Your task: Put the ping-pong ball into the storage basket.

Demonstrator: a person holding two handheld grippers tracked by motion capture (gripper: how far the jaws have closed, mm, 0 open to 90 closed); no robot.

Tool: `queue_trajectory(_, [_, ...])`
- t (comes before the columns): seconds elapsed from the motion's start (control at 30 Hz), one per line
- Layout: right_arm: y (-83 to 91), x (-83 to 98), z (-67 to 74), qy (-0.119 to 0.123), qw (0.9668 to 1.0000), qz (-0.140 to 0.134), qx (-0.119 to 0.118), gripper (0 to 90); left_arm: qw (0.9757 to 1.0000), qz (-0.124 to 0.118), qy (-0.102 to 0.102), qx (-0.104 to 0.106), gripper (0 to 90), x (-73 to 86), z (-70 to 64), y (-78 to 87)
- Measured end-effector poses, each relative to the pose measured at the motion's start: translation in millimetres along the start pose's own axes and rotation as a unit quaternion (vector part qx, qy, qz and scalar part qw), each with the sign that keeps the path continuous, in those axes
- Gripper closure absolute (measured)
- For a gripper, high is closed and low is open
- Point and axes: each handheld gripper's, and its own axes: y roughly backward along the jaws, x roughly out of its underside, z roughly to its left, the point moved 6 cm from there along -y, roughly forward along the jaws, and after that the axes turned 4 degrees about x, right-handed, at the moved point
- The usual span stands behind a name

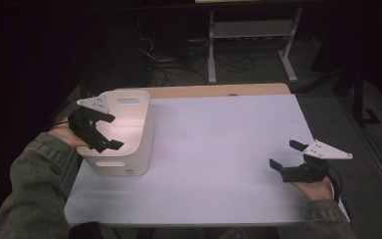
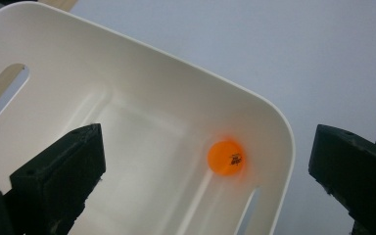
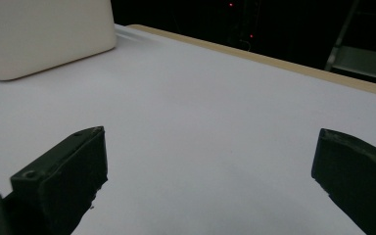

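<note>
A white plastic bin [image 1: 134, 159] with slotted handles stands on the left part of the white table [image 1: 219, 149]. An orange ball [image 2: 226, 158] lies on the bin's floor near one corner, inside the bin [image 2: 142, 78] in the left gripper view. My left gripper [image 1: 110, 132] hangs open above the bin's opening, nothing between its jaws. My right gripper [image 1: 284, 155] rests low over the table's right side, open and holding nothing. In the right gripper view the bin [image 3: 44, 34] stands far off at the upper left.
The table's wooden far edge [image 1: 219, 90] runs behind the white top. Beyond it a dark floor holds cables [image 1: 179, 55] and a metal table frame [image 1: 248, 35]. The person's green sleeves [image 1: 35, 184] come in at the bottom corners.
</note>
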Motion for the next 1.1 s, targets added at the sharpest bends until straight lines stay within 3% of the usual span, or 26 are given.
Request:
queue_trajectory(0.13, [0.1, -0.2, 0.3, -0.001, 1.0, 0.0, 0.001, 0.0, 0.9996, -0.028, 0.006, -0.001, 0.0, 2.0, -2.5, 3.1])
queue_trajectory(0.43, [-0.9, 0.5, 1.6, 0.001, 1.0, 0.002, -0.001, 0.0, 0.9988, -0.048, 0.006, -0.004, 0.0, 6.5, -8.9, 2.7])
queue_trajectory(0.6, [-0.3, 0.2, 0.7, 0.0, 1.0, 0.0, 0.0, 0.0, 0.997, -0.076, 0.014, -0.004, 0.0, 8.6, -10.3, 4.6])
queue_trajectory(1.0, [-0.3, 0.1, 0.5, 0.0, 1.0, 0.0, 0.001, 0.0, 0.9948, -0.101, 0.015, -0.01, 0.0, 10.3, -15.4, 2.3])
queue_trajectory(1.1, [-0.2, -0.1, 0.4, 0.0, 1.0, -0.001, 0.001, 0.0, 0.9928, -0.117, 0.018, -0.015, 0.0, 10.1, -16.8, 4.7])
